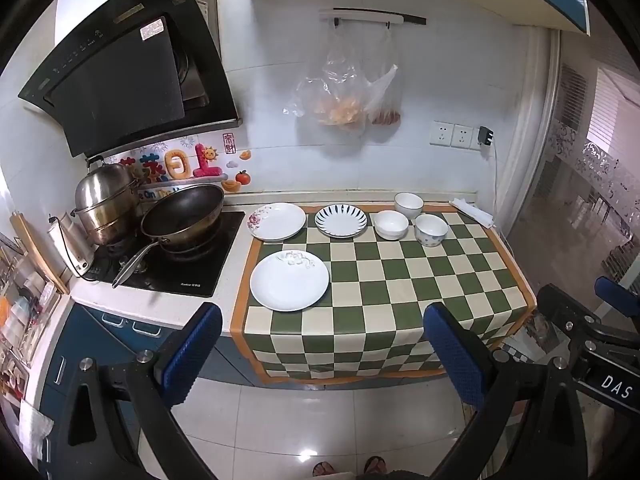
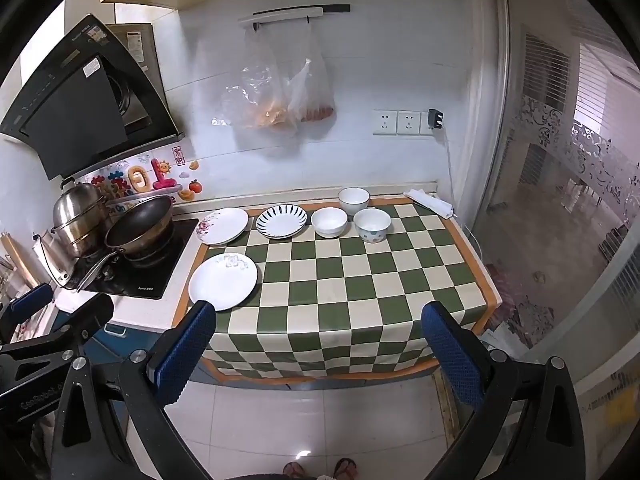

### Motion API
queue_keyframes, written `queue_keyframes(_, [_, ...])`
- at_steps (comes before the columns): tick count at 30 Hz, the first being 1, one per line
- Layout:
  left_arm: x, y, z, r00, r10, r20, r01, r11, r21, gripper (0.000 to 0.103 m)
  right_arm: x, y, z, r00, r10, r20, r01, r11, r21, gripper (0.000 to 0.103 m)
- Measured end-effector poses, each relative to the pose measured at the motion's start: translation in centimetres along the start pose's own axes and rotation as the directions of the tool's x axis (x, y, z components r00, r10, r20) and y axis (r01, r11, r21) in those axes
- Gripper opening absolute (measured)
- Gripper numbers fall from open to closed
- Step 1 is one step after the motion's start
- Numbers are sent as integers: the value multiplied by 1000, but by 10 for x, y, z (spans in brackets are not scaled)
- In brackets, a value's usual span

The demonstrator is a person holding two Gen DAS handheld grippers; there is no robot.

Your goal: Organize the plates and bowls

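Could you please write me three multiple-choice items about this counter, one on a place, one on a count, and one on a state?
1. Where does the blue-striped plate lie?
A. Between the floral plate and the bowls
B. On the stove
C. At the cloth's front edge

2. How many bowls stand on the checkered cloth?
A. Two
B. Three
C. Five

3. What state is the left gripper in?
A. Shut on a plate
B. Shut on a bowl
C. Open, holding nothing

Answers: 1 A, it sits in the back row right of the floral plate; 2 B, three bowls cluster at back right; 3 C, its jaws stand wide apart with only cloth and floor between them.
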State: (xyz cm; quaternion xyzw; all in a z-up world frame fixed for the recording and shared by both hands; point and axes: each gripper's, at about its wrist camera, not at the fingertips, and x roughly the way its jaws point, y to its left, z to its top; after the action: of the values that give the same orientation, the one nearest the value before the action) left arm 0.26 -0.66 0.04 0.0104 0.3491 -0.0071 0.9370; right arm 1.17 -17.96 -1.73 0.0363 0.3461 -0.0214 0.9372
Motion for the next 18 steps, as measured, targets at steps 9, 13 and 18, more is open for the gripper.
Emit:
queue_keyframes(9, [-4, -3, 2, 1000, -5, -3, 5, 1000, -5, 103, 3, -5, 1, 1000, 5, 0, -5, 1000, 7, 103])
queue_keyframes(13, [-3, -3, 2, 1000, -6, -4, 6, 1000, -7, 103, 2, -5, 0, 1000, 3, 1, -3, 1000, 6, 103])
queue_keyframes(18, [-3, -4, 3, 1000, -5, -4, 5, 1000, -7, 103, 3, -5, 0, 1000, -1, -6, 1, 1000, 5, 103])
